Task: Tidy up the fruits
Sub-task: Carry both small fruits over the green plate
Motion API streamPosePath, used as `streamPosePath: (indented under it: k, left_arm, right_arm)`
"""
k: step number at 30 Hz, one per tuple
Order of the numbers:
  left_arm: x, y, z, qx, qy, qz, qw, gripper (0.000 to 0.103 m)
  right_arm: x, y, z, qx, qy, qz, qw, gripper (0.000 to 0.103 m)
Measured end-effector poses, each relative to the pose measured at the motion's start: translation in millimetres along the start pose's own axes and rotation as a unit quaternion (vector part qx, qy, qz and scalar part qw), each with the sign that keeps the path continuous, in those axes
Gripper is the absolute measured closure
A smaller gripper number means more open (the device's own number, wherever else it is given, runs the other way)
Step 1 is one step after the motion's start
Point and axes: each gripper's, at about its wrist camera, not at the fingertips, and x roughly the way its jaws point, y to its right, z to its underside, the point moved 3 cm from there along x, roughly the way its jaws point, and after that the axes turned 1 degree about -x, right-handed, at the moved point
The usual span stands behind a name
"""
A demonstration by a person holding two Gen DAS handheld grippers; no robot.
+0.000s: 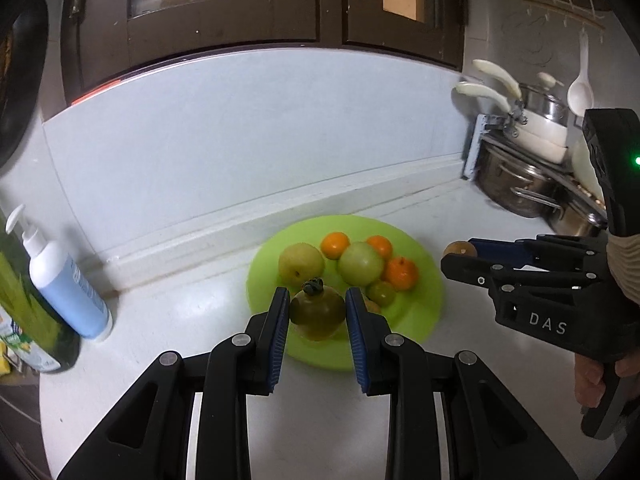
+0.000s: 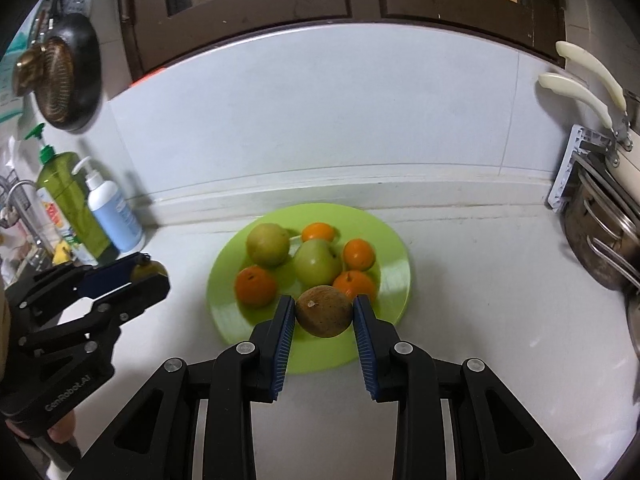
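Fruits: most sit on a lime-green plate [image 2: 394, 280] on the white worktop [image 2: 480, 320], near the back ledge. On the plate: two pale green-yellow round fruits, the left one [image 2: 267, 245] and the middle one [image 2: 317, 262] touching; four oranges around them, e.g. front-left [image 2: 256, 285] and rear [image 2: 318, 232].

Left gripper [image 1: 318, 312]: clenched on a dark olive-green fruit with a calyx crown [image 1: 318, 312], blue pads pressing both sides. In its own view the fruit appears over the plate's near edge; I cannot tell its height above it.

Right gripper [image 2: 324, 311]: clenched on a brown rough-skinned fruit [image 2: 324, 311], seen over the plate's near rim.

Left of the plate, by the wall: white-and-blue pump bottle [image 2: 114, 212], green pump bottle [image 2: 66, 200] beside it. Right: stacked steel pots [image 2: 600, 236]. A hand [image 1: 596, 380] grips the right gripper's handle.
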Motion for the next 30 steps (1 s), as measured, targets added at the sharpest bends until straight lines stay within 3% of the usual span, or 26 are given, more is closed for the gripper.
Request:
streamPosePath:
  k: [9,20,30]
  left_arm:
    - [41,-11,-11,-0.011,-0.033,-0.009,0.9993,0.074]
    - [88,-23,-16,-0.050,-0.089,-0.008,0.9948,0.074]
    - [107,-27,-14,-0.059,-0.111,-0.012,0.9920,0.074]
  right_arm:
    - [43,22,-13,0.021,-0.037,0.016,0.999,0.072]
    - [84,51,-26,0.093,-0.079,0.024,0.992,0.072]
    - [102,56,-31,0.097,-0.093,0.027,0.991,0.072]
